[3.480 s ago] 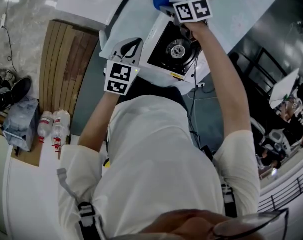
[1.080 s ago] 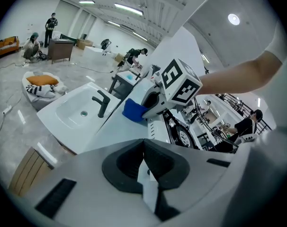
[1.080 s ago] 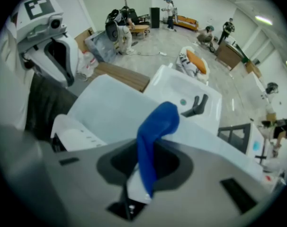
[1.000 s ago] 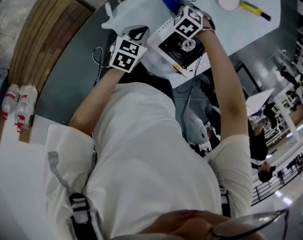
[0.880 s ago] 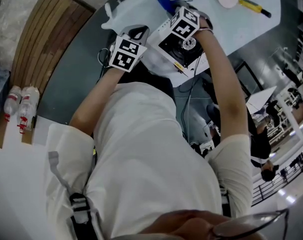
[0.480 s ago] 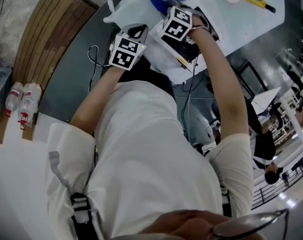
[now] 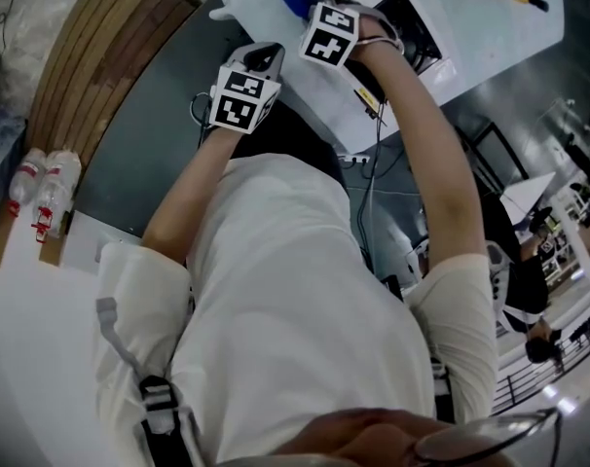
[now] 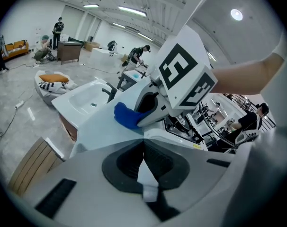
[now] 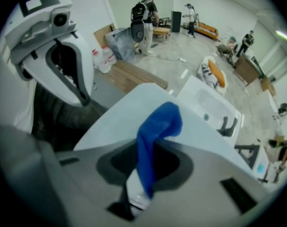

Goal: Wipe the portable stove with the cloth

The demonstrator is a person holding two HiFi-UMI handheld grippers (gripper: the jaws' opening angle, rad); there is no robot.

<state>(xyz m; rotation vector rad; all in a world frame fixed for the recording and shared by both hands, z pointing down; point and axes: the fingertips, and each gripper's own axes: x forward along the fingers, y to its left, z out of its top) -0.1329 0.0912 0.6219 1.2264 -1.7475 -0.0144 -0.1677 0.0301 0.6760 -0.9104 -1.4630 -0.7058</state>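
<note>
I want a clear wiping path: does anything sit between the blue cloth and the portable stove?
Nothing visible does. The right gripper is shut on the cloth, which hangs just beside the stove. The left gripper, shut and empty, sits off to the side.

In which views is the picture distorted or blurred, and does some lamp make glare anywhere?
Head view: wide-angle stretch, and the table looks pale and washed out. Left gripper view: fisheye with black corners, the ceiling lamps glare at the top, and the near jaws are soft. Right gripper view: same fisheye, and the blue cloth in the shut jaws is slightly blurred.
</note>
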